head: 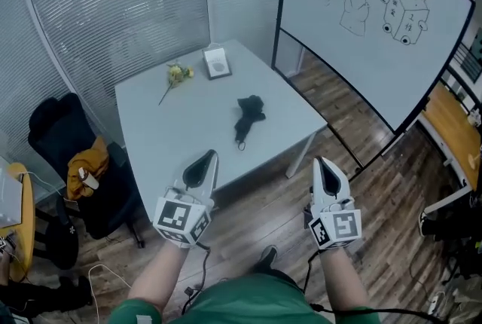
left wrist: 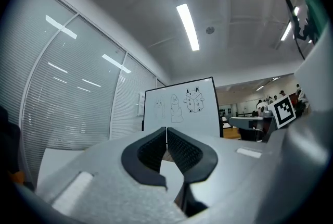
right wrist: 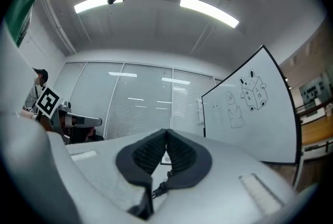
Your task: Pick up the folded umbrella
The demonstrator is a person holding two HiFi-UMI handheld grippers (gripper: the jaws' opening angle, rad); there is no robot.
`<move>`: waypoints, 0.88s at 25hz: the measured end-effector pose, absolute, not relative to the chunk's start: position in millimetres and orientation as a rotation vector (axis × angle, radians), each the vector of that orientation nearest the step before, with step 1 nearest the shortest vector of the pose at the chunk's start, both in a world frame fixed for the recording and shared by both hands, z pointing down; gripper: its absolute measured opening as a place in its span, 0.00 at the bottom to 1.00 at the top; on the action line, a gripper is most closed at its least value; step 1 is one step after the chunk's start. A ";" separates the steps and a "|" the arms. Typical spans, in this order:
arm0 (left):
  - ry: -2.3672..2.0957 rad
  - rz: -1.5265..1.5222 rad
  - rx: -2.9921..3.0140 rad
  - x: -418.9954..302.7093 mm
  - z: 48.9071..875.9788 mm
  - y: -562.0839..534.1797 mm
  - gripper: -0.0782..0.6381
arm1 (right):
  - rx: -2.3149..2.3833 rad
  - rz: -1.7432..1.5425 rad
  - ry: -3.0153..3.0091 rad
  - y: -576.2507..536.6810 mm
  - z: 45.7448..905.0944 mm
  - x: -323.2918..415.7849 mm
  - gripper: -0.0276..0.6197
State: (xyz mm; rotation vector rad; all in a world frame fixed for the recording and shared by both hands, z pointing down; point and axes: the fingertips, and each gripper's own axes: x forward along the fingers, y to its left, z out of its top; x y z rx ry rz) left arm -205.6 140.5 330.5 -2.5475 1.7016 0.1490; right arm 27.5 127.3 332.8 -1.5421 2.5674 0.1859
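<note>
We're holding L gripper (head: 211,158) & R gripper (head: 320,164) shut, empty, short of the umbrella (head: 247,117), risking shoving it w/ closed jaws.

Flower (head: 178,74): laid at the far end of the table (head: 173,138).
Whiteboard (head: 376,36): stood right of the table.
Chair (head: 49,126): placed left of the table.

Pale grey tabletop (head: 188,134) at frame centre, set cornerwise on white legs over wood floor. Black folded umbrella (head: 248,116) lying right of centre, wrist loop toward near edge. Yellow flower (head: 178,76) on thin stem near the upper-left edge. Small white square item (head: 217,63) at the top corner, just right of the flower, apart from it.
</note>
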 end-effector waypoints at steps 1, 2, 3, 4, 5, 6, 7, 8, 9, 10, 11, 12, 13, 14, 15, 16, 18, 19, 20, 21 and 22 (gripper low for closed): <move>1.713 0.142 -2.541 -201.4 330.9 129.0 0.13 | -1.523 0.180 2.575 114.4 332.7 29.8 0.05; 1.725 0.136 -2.536 -196.2 331.2 117.3 0.13 | -1.506 0.172 2.583 101.3 333.0 33.1 0.05; 1.735 0.129 -2.534 -190.1 331.5 105.9 0.13 | -1.490 0.161 2.591 88.5 333.7 37.3 0.05; 1.744 0.122 -2.533 -183.7 331.9 94.8 0.13 | -1.475 0.149 2.598 76.4 334.6 41.9 0.05; 1.752 0.115 -2.531 -177.4 332.0 84.1 0.13 | -1.461 0.137 2.604 65.2 335.2 46.7 0.05; 1.760 0.107 -2.527 -172.0 331.6 73.9 0.13 | -1.448 0.127 2.609 54.7 335.5 51.4 0.05; 1.769 0.099 -2.521 -167.3 330.7 64.0 0.13 | -1.434 0.119 2.615 44.8 335.6 55.7 0.05; 1.778 0.092 -2.514 -163.2 329.6 54.3 0.13 | -1.422 0.109 2.620 35.2 336.1 60.0 0.05; 1.786 0.087 -2.509 -159.1 328.7 45.0 0.13 | -1.412 0.098 2.625 25.9 337.2 64.5 0.05; 1.791 0.082 -2.507 -155.0 328.4 36.2 0.13 | -1.406 0.086 2.630 17.1 339.2 69.2 0.05; 1.794 0.078 -2.506 -151.1 328.9 27.7 0.13 | -1.405 0.074 2.634 8.2 342.1 73.5 0.05; 1.796 0.073 -2.507 -147.9 330.1 19.3 0.13 | -1.407 0.062 2.638 -0.7 345.5 77.2 0.05; 1.799 0.068 -2.509 -145.6 332.1 11.2 0.13 | -1.410 0.048 2.642 -9.6 349.2 80.0 0.05; 1.803 0.062 -2.512 -144.2 334.8 3.1 0.13 | -1.414 0.033 2.644 -18.0 352.8 82.2 0.05; 1.808 0.055 -2.517 -143.4 338.0 -5.1 0.13 | -1.418 0.019 2.645 -26.0 355.8 84.0 0.05; 1.812 0.049 -2.522 -143.1 341.2 -13.7 0.13 | -1.422 0.008 2.645 -33.7 358.2 85.3 0.05; 1.815 0.039 -2.535 -143.6 347.8 -32.8 0.13 | -1.434 -0.003 2.644 -49.5 361.2 85.9 0.05; 1.811 0.032 -2.545 -144.3 351.9 -42.7 0.13 | -1.441 -0.006 2.643 -57.3 362.4 85.0 0.05; 1.804 0.023 -2.558 -145.1 356.8 -52.9 0.13 | -1.449 -0.006 2.643 -64.9 363.7 83.5 0.05; 1.796 0.014 -2.572 -146.1 362.5 -63.6 0.13 | -1.459 -0.005 2.642 -72.8 364.8 81.7 0.05; 1.791 0.005 -2.587 -147.3 368.5 -74.9 0.13 | -1.470 -0.006 2.640 -80.8 365.8 80.3 0.05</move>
